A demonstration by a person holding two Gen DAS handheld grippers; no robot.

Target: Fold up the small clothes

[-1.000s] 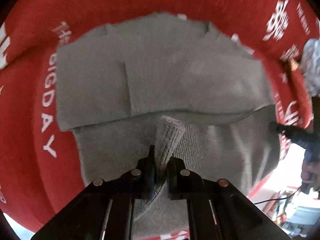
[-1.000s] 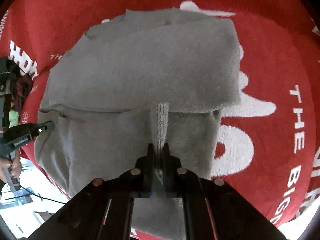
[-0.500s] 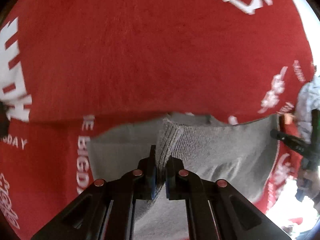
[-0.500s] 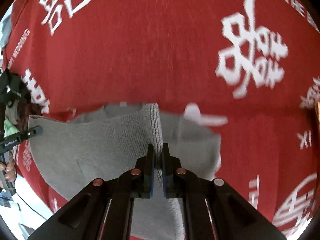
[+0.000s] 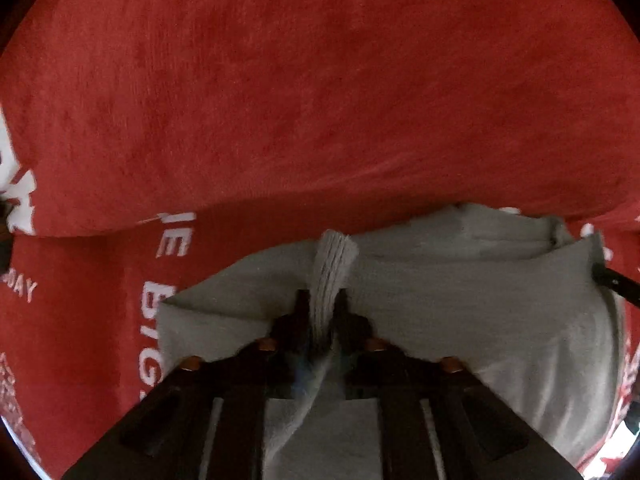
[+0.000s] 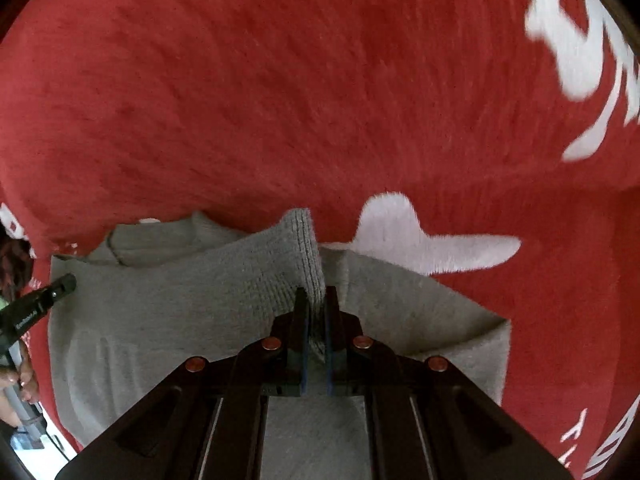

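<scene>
Left wrist view: the left gripper point(image 5: 323, 312) points steeply down at a grey knitted garment point(image 5: 472, 304) lying on a red cloth point(image 5: 320, 100) with white lettering. A ribbed hem point(image 5: 332, 264) stands up between the jaws, which are opening; the hem is still between them, probably because this corner has been carried over to its place and is being let go. At the right edge of this view a dark tip of the other tool shows. Right wrist view: the right gripper point(image 6: 316, 312) is clamped narrow on the matching ribbed edge point(image 6: 300, 248) of the garment, holding the folded layer taut and level with the left corner. The garment sits doubled, its upper layer over a lower one, so the fold appears nearly laid. At far left, a hand point(image 6: 18, 376) grips the other tool's handle.
</scene>
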